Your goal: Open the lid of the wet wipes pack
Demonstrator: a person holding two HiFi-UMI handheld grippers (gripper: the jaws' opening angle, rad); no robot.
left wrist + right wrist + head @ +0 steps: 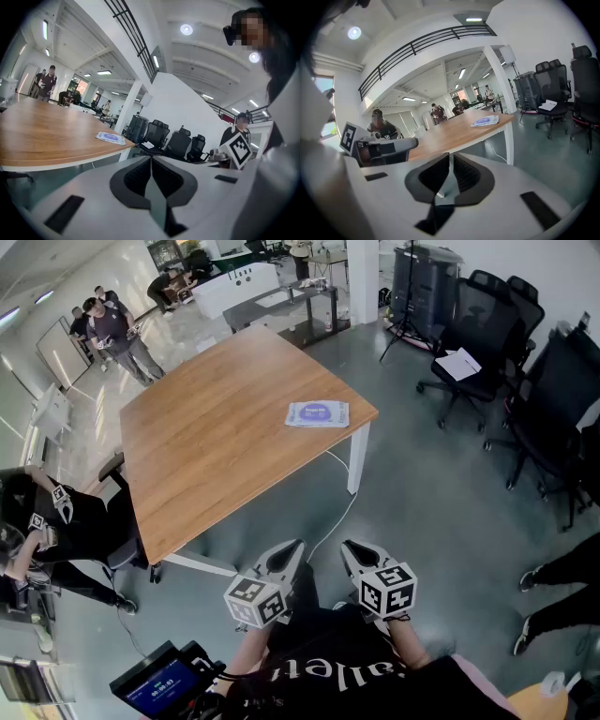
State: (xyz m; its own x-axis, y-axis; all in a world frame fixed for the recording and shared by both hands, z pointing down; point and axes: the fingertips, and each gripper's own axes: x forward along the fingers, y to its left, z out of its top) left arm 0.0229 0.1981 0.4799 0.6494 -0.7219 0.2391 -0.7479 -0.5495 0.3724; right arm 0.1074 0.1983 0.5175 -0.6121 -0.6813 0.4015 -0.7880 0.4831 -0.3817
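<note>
The wet wipes pack [317,413] is a flat pale pack with a blue-violet label, lying lid shut near the right corner of the wooden table [216,437]. It also shows in the left gripper view [110,137] and the right gripper view [485,122]. Both grippers hover over the grey floor close to the person's body, well short of the table. My left gripper [292,547] [151,161] is shut on nothing. Beside it my right gripper [349,547] [451,159] has its pads together, nothing between them. Both point toward the table.
Black office chairs [478,343] stand at the right. A seated person [47,521] is at the table's left side, and other people [112,329] stand far back left. A cable [337,512] trails under the table. A device with a blue screen [159,681] sits at the lower left.
</note>
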